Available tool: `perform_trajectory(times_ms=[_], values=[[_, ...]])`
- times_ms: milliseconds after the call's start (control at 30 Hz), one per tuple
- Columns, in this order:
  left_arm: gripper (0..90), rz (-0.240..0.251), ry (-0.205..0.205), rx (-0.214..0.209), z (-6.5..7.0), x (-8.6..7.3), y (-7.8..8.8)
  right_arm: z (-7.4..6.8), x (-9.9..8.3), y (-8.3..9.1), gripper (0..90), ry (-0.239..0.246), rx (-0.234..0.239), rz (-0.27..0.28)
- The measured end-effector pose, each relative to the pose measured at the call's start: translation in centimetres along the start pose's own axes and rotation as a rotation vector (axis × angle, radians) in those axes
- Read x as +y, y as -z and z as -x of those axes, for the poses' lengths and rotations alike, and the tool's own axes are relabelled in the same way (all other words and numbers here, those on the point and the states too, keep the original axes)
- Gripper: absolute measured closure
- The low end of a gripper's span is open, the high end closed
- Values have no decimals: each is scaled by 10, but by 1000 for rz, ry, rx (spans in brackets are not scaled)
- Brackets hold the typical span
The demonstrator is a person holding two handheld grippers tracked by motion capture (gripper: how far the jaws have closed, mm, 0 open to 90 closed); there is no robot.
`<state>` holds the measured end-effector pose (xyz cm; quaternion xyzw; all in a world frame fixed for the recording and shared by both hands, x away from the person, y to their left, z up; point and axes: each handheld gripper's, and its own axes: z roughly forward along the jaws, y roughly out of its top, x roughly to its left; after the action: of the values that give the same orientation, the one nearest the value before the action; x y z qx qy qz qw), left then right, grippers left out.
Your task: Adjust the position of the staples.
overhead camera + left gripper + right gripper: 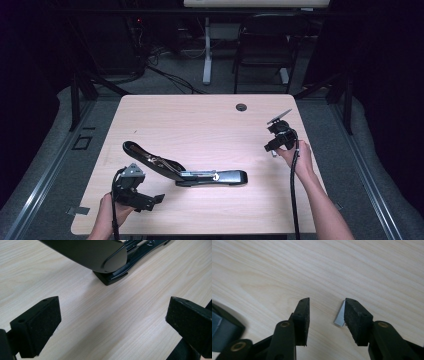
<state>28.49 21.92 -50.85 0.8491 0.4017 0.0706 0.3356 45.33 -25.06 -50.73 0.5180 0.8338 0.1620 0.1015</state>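
Black stapler [187, 170] lies opened on table [200, 120].

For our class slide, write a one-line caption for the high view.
Opened black stapler lies on a wooden table between the left hand-held gripper and the right hand-held gripper.

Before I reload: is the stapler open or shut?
Open: the stapler lies on the table with its top arm swung up and back.

Glossy black stapler [200, 175], perhaps plastic over metal; matt pale wood-grain table [200, 120].
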Motion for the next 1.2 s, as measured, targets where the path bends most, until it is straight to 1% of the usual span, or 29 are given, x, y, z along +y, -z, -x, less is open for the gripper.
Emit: perform_trajectory(times_ms=[33,67,100,133,167,200,233,267,433,467,567,600,633,700,800,833,867,900,933,1033,1067,1133,1200], values=[[2,-1,-1,1,0,0,0,0,1,-3,632,-11,-24,-4],[2,2,-7,0,1,1,0,1,2,-3,651,-17,-37,-21],[2,3,-11,-1,1,2,0,2,2,-4,679,-36,-56,-15],[2,7,-15,2,2,3,-1,3,3,-6,688,-46,-57,-18],[2,9,-18,5,2,4,-1,5,4,-6,700,-40,-53,-33],[2,12,-19,5,2,4,-1,5,4,-8,708,-45,-49,-34],[2,10,-19,4,2,4,-1,5,4,-9,711,-53,-59,-33],[2,9,-18,6,2,4,-2,5,4,-10,717,-50,-60,-41],[2,2,-11,8,0,4,-2,10,3,-10,718,-52,-74,-45],[2,2,-11,6,0,4,-2,9,2,-11,714,-64,-81,-33],[2,-3,-12,-1,0,4,-2,11,2,-13,700,-70,-83,-35],[2,-3,-12,-2,0,4,-2,11,2,-15,696,-83,-78,-20],[2,-5,-14,-2,0,4,-2,11,2,-15,696,-82,-80,-21],[2,-5,-15,-4,0,4,-3,13,2,-15,693,-68,-75,-48],[2,-9,-19,-4,0,4,-3,13,2,-19,689,-70,-83,-44],[2,-9,-19,-4,0,4,-3,13,1,-21,688,-82,-80,-30],[2,-11,-20,-5,0,4,-3,14,1,-21,688,-74,-78,-43],[2,-13,-20,-7,0,4,-3,14,1,-22,688,-92,-78,-32],[2,-12,-19,-9,0,4,-3,15,1,-22,689,-86,-73,-51],[2,-14,-18,-12,0,4,-4,16,1,-24,689,-79,-74,-62],[2,-14,-18,-12,0,4,-4,16,1,-25,689,-80,-72,-52],[2,-13,-16,-15,0,4,-5,15,0,-26,688,-88,-80,-55],[2,-18,-18,-15,0,4,-6,14,0,-28,688,-78,-76,-55]])
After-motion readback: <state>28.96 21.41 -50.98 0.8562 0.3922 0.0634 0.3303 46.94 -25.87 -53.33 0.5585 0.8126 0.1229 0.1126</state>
